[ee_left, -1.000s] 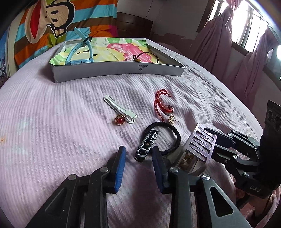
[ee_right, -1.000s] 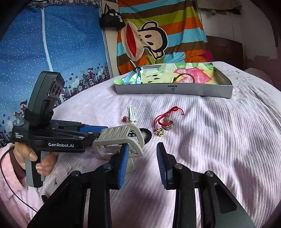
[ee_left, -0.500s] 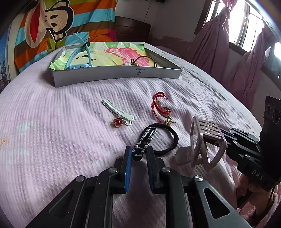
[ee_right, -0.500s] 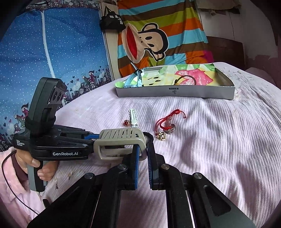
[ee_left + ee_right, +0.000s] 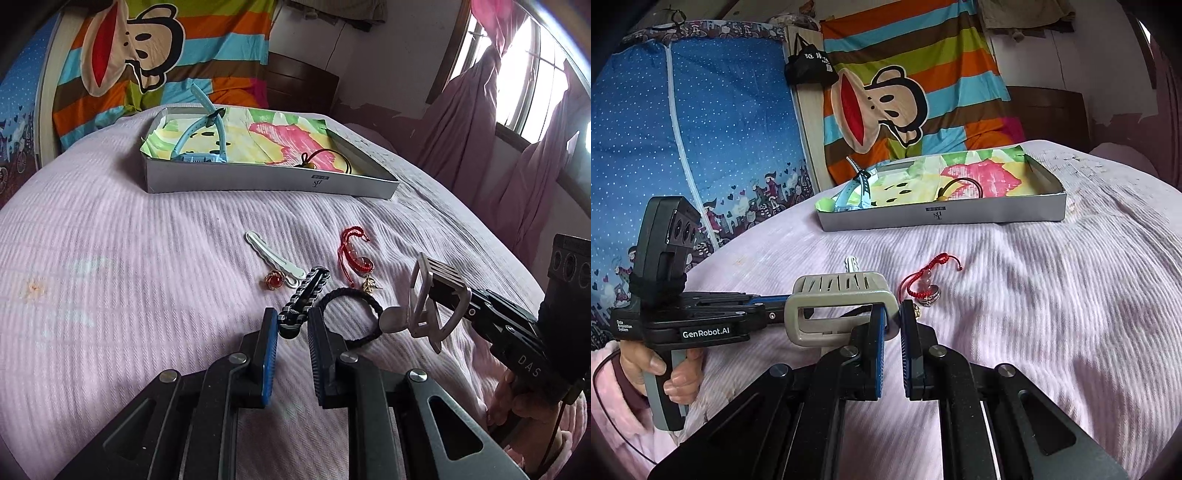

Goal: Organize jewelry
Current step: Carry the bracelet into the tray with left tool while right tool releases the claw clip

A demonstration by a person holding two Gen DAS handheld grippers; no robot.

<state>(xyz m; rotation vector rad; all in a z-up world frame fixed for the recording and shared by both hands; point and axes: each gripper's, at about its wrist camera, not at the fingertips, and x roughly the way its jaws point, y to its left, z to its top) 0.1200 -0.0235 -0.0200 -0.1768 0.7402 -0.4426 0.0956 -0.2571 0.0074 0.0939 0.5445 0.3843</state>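
since a second ago, the left gripper (image 5: 291,325) has been clamped on the black bracelet (image 5: 304,293), and the right gripper (image 5: 892,325) on the grey claw clip (image 5: 842,310).

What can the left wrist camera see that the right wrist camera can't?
Only the left wrist view: the window, the pink curtains and the red-stone ring.
Only the right wrist view: the blue dotted cloth, a black bag and the hand holding the left tool.
Both: the grey box, the red cord bracelet and the grey hair claw gripped by the right tool.
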